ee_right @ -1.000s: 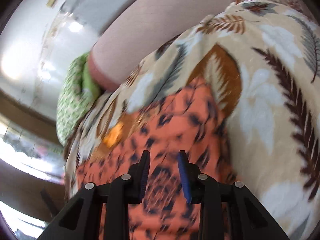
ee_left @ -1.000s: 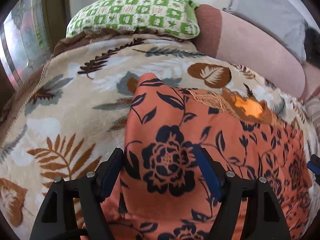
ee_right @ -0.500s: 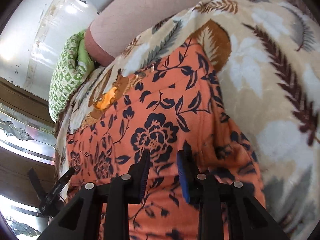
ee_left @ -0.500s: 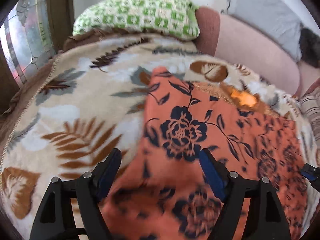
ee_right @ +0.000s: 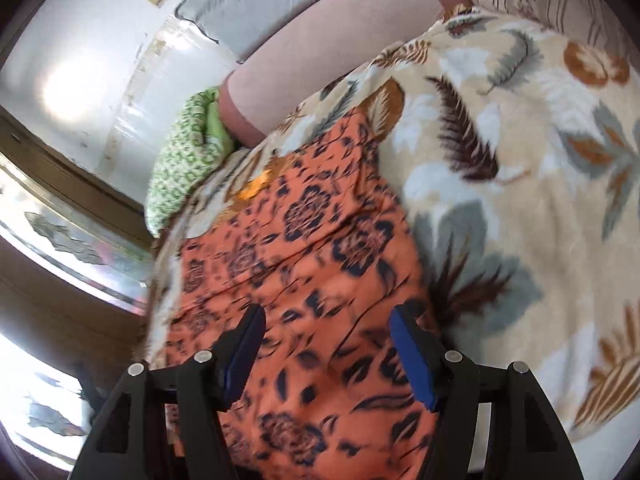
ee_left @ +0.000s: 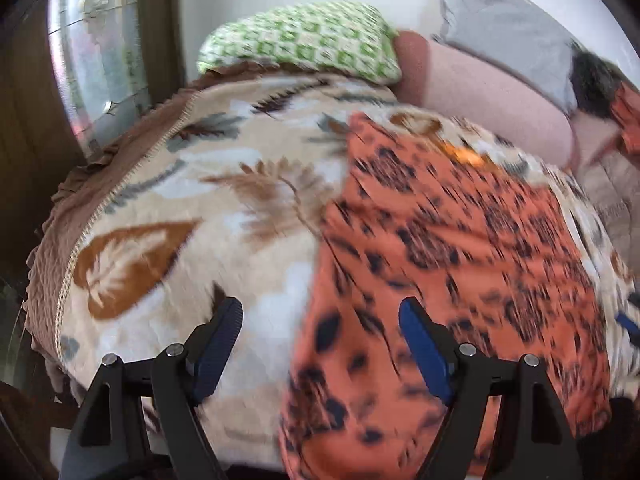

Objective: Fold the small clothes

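Orange cloth with dark flowers lies flat on a leafy blanket that covers the bed. In the left view, the left hand-held gripper hangs over the cloth's left edge, its jaws spread wide with nothing pinched. At 3 o'clock a bit of blue from the other tool peeks in. In the right view, the right hand-held gripper is over the cloth's right side; its jaws are opening and do not pinch it. A green checked pillow sits at 12 o'clock past the blanket, with a pink bolster at 1 o'clock. Only the right view shows much bare blanket at 3 o'clock. Both views are blurry.
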Action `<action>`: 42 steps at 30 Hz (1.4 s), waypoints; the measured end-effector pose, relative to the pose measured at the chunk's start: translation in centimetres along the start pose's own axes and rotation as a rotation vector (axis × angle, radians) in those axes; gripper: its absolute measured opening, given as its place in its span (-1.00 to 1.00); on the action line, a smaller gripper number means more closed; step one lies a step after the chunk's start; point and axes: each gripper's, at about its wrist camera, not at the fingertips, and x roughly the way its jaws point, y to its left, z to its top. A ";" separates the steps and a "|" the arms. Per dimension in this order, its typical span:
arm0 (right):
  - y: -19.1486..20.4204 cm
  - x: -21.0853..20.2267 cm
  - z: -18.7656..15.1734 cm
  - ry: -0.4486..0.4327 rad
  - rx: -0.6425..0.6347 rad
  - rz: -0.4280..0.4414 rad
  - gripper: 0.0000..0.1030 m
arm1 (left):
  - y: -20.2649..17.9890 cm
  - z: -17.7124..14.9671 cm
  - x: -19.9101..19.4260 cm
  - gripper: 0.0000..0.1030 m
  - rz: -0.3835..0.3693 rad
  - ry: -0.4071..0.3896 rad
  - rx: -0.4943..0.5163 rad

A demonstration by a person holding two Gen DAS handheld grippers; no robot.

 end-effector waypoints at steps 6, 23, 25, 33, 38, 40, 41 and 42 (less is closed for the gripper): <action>3.1 2.4 -2.8 0.081 -0.026 0.008 0.33 | -3.2 -2.9 0.8 0.57 0.026 0.068 0.075; 5.9 7.5 -9.5 0.268 -0.283 -0.253 0.26 | -5.2 -7.4 4.0 0.71 0.080 0.166 0.181; 6.5 7.5 -10.8 0.286 -0.348 -0.303 0.26 | -5.1 -8.0 3.7 0.71 0.081 0.172 0.179; 7.7 6.1 -11.4 0.315 -0.377 -0.307 0.23 | -6.0 -7.4 0.8 0.67 0.043 0.135 0.200; 11.9 6.5 -7.2 0.201 -0.432 -0.253 0.23 | -7.9 -2.9 1.7 0.67 0.043 0.072 0.174; 12.8 8.7 -5.0 0.198 -0.415 -0.256 0.18 | -8.9 -1.4 3.5 0.67 0.044 0.089 0.166; 12.9 9.4 -4.6 0.203 -0.404 -0.263 -0.01 | -9.0 -0.4 4.5 0.67 0.038 0.094 0.163; 13.1 10.9 -3.8 0.214 -0.393 -0.275 -0.24 | -9.5 0.0 5.1 0.67 0.037 0.090 0.164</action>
